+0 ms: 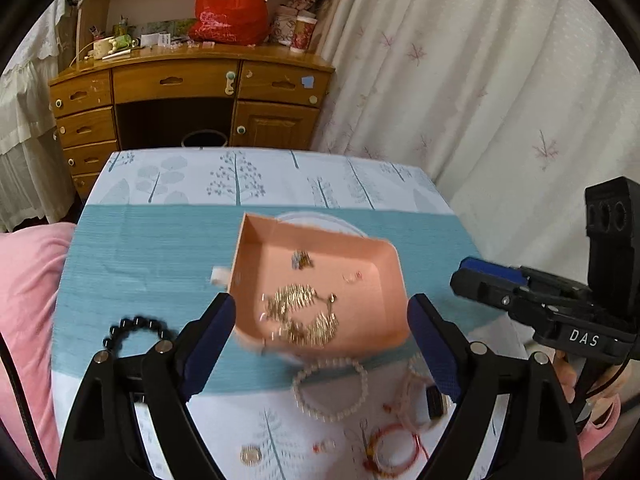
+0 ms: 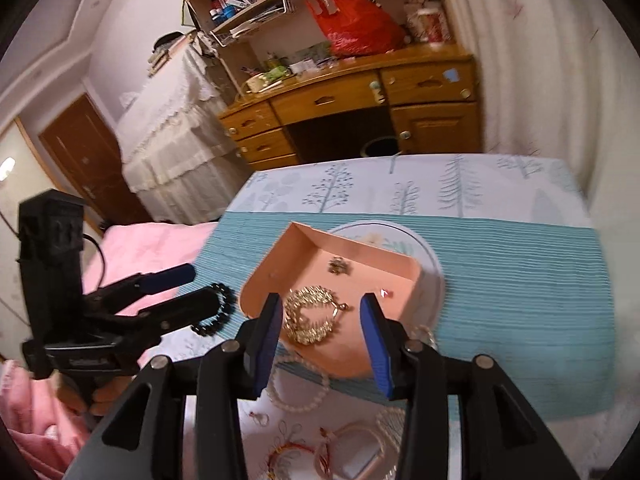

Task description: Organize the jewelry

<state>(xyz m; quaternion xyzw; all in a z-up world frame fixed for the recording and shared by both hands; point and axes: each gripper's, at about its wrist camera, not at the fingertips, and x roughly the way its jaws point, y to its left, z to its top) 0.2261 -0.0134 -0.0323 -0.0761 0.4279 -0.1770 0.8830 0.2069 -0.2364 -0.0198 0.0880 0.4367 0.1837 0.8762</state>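
A pink open box (image 1: 372, 264) (image 2: 304, 252) sits on the table's teal band, over a white plate (image 2: 434, 268). It holds a gold necklace (image 1: 300, 316) (image 2: 310, 316) and a small brooch (image 1: 302, 259) (image 2: 339, 266). My left gripper (image 1: 320, 344) is open and empty, just short of the box's near edge. My right gripper (image 2: 325, 340) is open and empty, its fingers on either side of the box's near side, above it. A black bead bracelet (image 1: 136, 330) (image 2: 218, 312) lies left of the box. A pearl bracelet (image 1: 330, 390) (image 2: 298, 386) and red cord bracelets (image 1: 394, 450) (image 2: 288, 458) lie nearer.
The table has a tree-print cloth (image 1: 256, 178). A pink bedcover (image 1: 28, 280) lies to the left. A wooden desk (image 1: 192, 92) with a red bag (image 1: 230, 8) stands behind, and white curtains (image 1: 480, 80) hang on the right. The right gripper shows in the left wrist view (image 1: 472, 280).
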